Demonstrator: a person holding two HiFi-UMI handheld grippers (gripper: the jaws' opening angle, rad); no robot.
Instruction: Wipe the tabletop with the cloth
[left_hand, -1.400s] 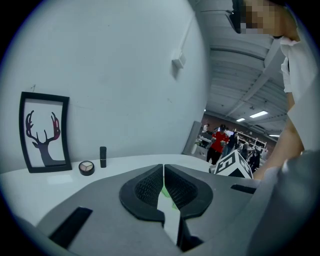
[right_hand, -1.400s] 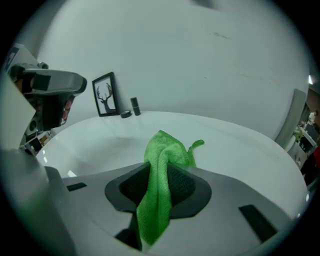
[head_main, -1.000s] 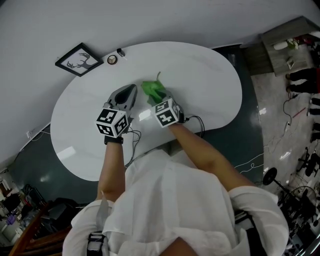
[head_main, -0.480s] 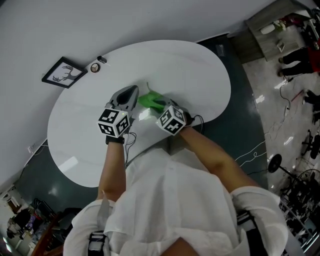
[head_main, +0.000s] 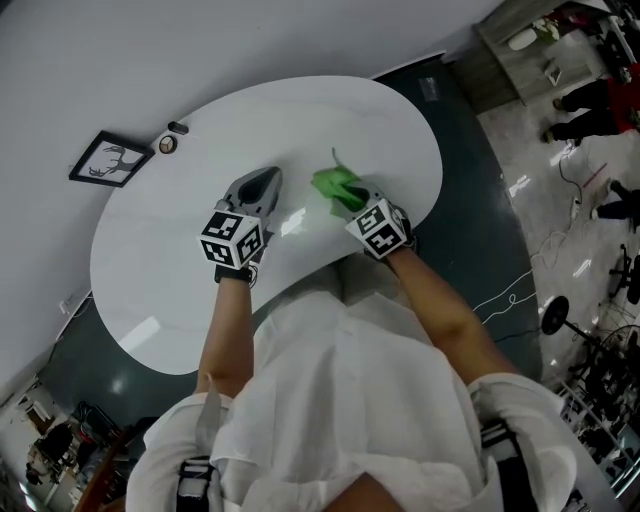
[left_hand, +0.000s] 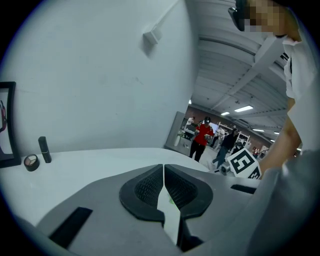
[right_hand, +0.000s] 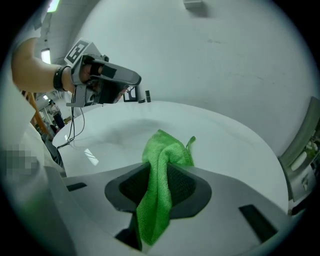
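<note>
Wiping should go best with the cloth (head_main: 335, 182) pressed flat on the bench (head_main: 180, 290) and swept in long overlapping passes (it's bunched now, right of the middle). The right hand-held gripper (right_hand: 159, 187) is clamped on the cloth. The left hand-held gripper (left_hand: 164, 186) is closed on nothing, over the bench.

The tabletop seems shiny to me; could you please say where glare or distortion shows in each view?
Head view: bright glare patches on the tabletop; left gripper view: fisheye bending, dark corners; right gripper view: same bending, a glare streak beside the cloth.
</note>
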